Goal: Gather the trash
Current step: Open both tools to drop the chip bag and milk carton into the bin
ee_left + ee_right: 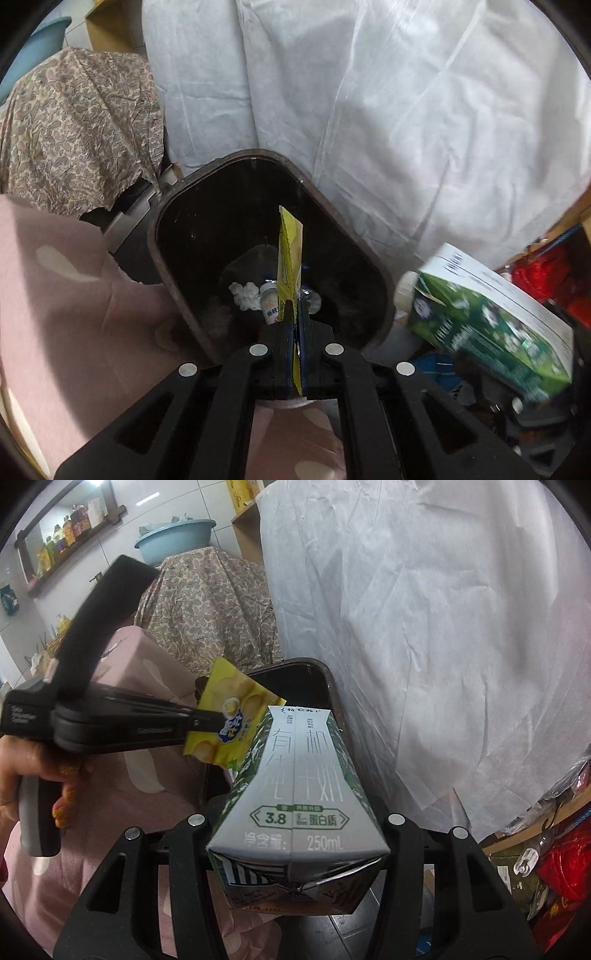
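— What is the left gripper (295, 325) holding?
— A yellow snack packet (290, 254), pinched tight. It sticks up right over the black bin (369, 258).
— And the right gripper (295, 834)?
— It squeezes a green and white milk carton (295, 775), near the bin's right side.
— What is in the bin?
— A white paper ball (245, 295) and a small bottle (269, 304) at the bottom.
— What is behind it?
— A big white sheet (406, 110)

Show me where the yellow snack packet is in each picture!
Left wrist view: the yellow packet stands edge-on at the centre, pinched in the left gripper above the black bin.
Right wrist view: left of centre, beside the milk carton.
Shared landmark: the black bin.
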`<control>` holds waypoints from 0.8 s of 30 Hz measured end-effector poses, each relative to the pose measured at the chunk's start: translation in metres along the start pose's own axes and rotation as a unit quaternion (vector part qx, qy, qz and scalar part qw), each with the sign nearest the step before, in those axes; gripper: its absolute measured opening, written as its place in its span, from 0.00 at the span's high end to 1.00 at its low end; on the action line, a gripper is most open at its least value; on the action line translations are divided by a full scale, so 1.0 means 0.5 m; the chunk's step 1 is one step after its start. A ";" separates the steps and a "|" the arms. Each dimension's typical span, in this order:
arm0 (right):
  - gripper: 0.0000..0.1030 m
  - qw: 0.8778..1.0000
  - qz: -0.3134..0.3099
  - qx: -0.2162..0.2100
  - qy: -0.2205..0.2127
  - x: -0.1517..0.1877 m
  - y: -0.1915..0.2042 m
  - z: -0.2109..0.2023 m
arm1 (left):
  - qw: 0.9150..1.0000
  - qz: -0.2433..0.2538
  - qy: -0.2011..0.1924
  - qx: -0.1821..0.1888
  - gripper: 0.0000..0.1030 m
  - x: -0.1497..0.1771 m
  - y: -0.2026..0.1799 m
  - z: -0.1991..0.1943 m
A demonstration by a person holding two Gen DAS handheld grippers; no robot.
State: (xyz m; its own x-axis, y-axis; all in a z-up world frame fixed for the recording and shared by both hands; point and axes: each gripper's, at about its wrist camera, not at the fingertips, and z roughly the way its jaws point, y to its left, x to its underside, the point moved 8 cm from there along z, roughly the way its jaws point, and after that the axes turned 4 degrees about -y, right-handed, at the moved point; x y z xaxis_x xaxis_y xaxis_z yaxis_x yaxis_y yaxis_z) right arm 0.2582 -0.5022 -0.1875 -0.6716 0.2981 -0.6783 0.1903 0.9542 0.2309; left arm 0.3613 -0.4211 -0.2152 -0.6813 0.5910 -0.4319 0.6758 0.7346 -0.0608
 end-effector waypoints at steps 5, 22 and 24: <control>0.49 1.000 -0.001 -0.002 0.005 -0.003 0.003 0.015 | 1.000 -0.003 0.007 -0.008 0.61 -0.005 0.003 0.012; 0.49 0.983 -0.080 -0.027 0.160 0.011 0.092 0.232 | 0.985 0.003 -0.172 -0.020 0.26 0.011 0.047 -0.299; 0.49 0.977 -0.092 -0.020 0.190 0.013 0.099 0.268 | 0.982 0.002 -0.187 -0.020 0.25 0.028 0.056 -0.332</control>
State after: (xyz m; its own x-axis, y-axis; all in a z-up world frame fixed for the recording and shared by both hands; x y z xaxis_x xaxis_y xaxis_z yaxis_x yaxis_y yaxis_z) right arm 0.3596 -0.4496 -0.2739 -0.9105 0.0827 -0.4051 0.0183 0.9869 0.1605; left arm 0.3240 -0.3371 -0.0737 -0.5224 0.4363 -0.7326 0.6624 0.7487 -0.0265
